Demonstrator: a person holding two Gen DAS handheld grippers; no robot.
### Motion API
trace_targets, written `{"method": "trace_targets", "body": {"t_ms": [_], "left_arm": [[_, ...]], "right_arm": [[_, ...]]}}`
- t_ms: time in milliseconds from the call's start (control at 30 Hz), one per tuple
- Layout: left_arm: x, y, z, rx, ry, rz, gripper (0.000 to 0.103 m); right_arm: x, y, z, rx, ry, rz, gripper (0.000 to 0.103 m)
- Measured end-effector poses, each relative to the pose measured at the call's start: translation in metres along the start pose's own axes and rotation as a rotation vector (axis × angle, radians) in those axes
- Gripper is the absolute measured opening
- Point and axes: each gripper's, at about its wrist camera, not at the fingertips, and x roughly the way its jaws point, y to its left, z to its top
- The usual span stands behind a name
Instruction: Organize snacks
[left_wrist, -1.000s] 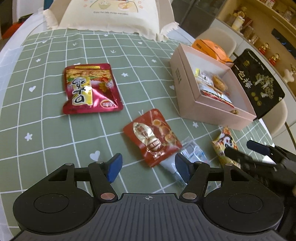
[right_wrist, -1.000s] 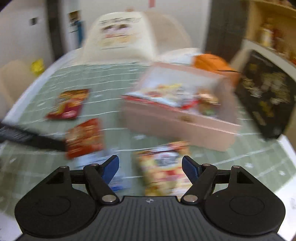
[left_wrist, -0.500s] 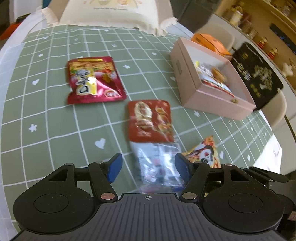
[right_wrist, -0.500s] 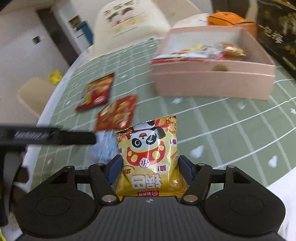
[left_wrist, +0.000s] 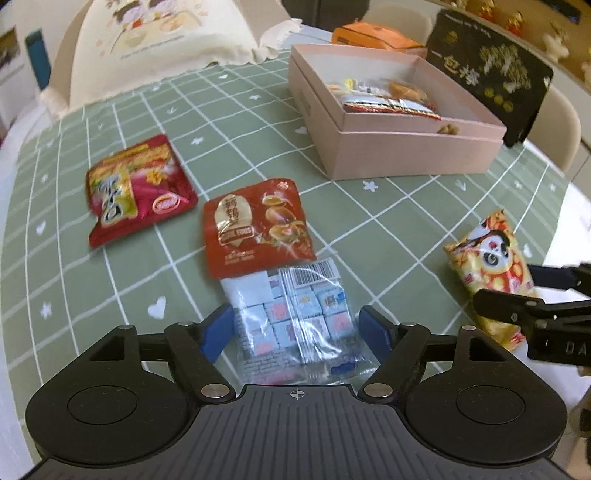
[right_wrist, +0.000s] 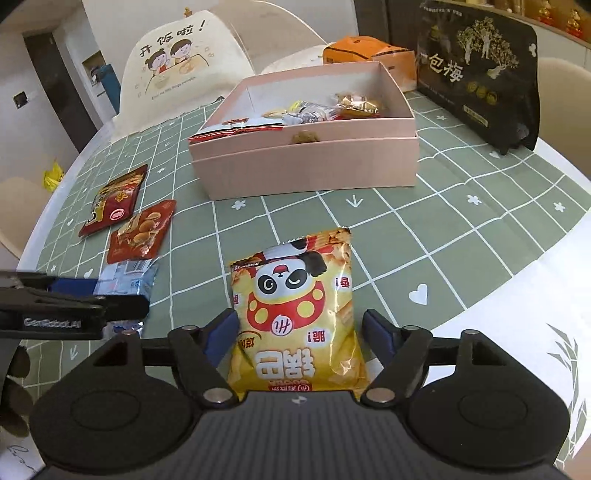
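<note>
Two grippers angle steeply down at the table, each straddling a snack. Your left gripper (left_wrist: 297, 326) stands wide, jaws opening, with the clear bag (left_wrist: 291, 314) of small blue-and-white wrapped cubes between its blue pads; the pads sit just beside the film, not pressing it. Your right gripper (right_wrist: 301, 332) is wide too, jaws opening, around the panda bag (right_wrist: 295, 306), a puffy, glossy yellow pouch lying flat with its print upside down to you; its left pad is right at the bag's edge, and the right one stands clear.

Just beyond the clear bag lies a flat red pouch (left_wrist: 255, 229), its near edge overlapping the bag's top. A crinkled crimson pouch (left_wrist: 136, 188) lies to its left, apart. Farther back sits the pink box (right_wrist: 306, 162), a stiff, open cardboard rectangle with several foil packets inside.

Everything rests on a green cloth (right_wrist: 424, 221) with a white grid, hearts and stars. Behind the box stand an orange carton (right_wrist: 369, 55) and a tall black pouch (right_wrist: 480, 74) with gold print. A cream chair cover (right_wrist: 177, 62) with a cartoon faces the table.
</note>
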Motion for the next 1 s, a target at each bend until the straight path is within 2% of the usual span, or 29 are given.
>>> {"method": "trace_targets", "body": {"t_ms": [67, 133, 200, 333, 433, 567, 633, 767, 800, 900, 1000], "left_arm": [[-0.002, 0.0, -0.002, 0.014, -0.011, 0.012, 0.073], [-0.008, 0.006, -0.007, -0.012, -0.014, -0.014, 0.067], [-0.017, 0.015, -0.016, -0.035, -0.011, -0.019, 0.066], [-0.036, 0.038, -0.04, -0.093, -0.002, 0.029, 0.066], [-0.045, 0.057, -0.052, -0.173, 0.0, 0.068, 0.066], [-0.047, 0.069, -0.057, -0.213, -0.002, 0.087, 0.067], [-0.048, 0.067, -0.057, -0.212, -0.002, 0.093, 0.067], [-0.047, 0.065, -0.055, -0.211, 0.001, 0.106, 0.068], [-0.047, 0.065, -0.055, -0.212, 0.002, 0.106, 0.068], [-0.047, 0.065, -0.056, -0.214, 0.0, 0.102, 0.068], [-0.046, 0.064, -0.056, -0.211, -0.004, 0.1, 0.069]], "right_arm": [[0.004, 0.008, -0.002, -0.048, 0.002, -0.025, 0.08], [0.008, 0.021, -0.005, -0.124, 0.01, -0.076, 0.081], [0.004, 0.027, -0.007, -0.167, 0.008, -0.116, 0.081], [-0.007, 0.039, 0.003, -0.203, -0.077, -0.132, 0.081], [-0.004, 0.055, 0.025, -0.218, -0.092, -0.055, 0.081], [0.025, 0.087, 0.058, -0.192, 0.005, 0.1, 0.081], [0.045, 0.106, 0.07, -0.175, 0.041, 0.149, 0.081], [0.094, 0.147, 0.087, -0.211, 0.102, 0.109, 0.081], [0.104, 0.156, 0.088, -0.239, 0.109, 0.085, 0.086], [0.108, 0.176, 0.08, -0.352, 0.074, 0.019, 0.085], [0.095, 0.167, 0.075, -0.35, 0.088, 0.058, 0.072]]}}
